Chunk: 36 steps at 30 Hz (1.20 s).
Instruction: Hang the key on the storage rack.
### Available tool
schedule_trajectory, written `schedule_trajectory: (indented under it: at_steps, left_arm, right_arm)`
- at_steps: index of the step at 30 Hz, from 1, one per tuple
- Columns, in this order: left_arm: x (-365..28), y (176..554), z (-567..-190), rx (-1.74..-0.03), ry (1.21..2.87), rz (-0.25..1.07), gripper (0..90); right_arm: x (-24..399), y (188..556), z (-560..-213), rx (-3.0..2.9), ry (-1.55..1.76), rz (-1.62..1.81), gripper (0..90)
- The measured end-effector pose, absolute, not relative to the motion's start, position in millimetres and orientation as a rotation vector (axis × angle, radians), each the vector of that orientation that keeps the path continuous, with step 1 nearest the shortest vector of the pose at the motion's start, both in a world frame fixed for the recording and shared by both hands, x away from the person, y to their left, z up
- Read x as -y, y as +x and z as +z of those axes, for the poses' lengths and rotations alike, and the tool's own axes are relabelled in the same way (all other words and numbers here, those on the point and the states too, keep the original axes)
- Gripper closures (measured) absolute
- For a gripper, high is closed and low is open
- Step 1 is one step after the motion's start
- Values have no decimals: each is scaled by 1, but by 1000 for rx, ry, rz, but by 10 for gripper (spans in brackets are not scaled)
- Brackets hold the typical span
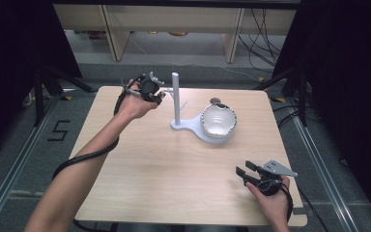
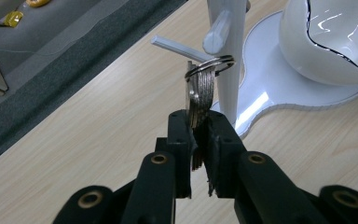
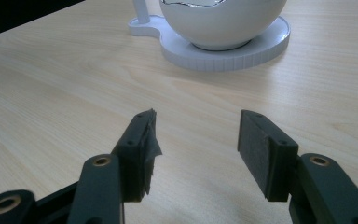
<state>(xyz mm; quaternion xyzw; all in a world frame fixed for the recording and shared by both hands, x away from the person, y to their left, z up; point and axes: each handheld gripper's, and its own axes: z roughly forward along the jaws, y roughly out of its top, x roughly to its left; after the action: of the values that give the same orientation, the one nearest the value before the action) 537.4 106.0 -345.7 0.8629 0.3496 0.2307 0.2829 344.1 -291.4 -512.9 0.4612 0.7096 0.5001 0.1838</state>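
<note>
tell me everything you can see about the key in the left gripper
The key looks like flat silvery metal with a brushed face, standing nearly upright with its lower part clamped between the jaws of the left gripper. A thin metal split ring runs through its top end. It is held above the wooden table, right beside the white post of the stand; whether the ring touches the post is unclear.
</note>
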Motion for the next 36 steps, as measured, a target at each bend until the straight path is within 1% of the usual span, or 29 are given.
schedule_trajectory:
  at_steps: [11,16,18,20,21,36]
  left_arm:
    - [-104,542,-342,-961,2344,611,806]
    - [-102,540,-336,-934,2371,602,806]
    - [-102,540,-334,-933,2379,604,806]
    - [-102,541,-331,-939,2392,598,806]
    - [-101,542,-331,-941,2394,592,806]
    - [-90,550,-321,-908,2478,583,803]
  right_arm:
    - [291,344,-513,-2001,1296,1413,476]
    - [292,345,-514,-1999,1299,1418,476]
    - [294,348,-514,-2004,1248,1412,475]
    - [294,347,-514,-2014,1253,1403,475]
    - [291,344,-513,-2000,1310,1414,475]
    - [296,348,-514,-2001,1234,1383,475]
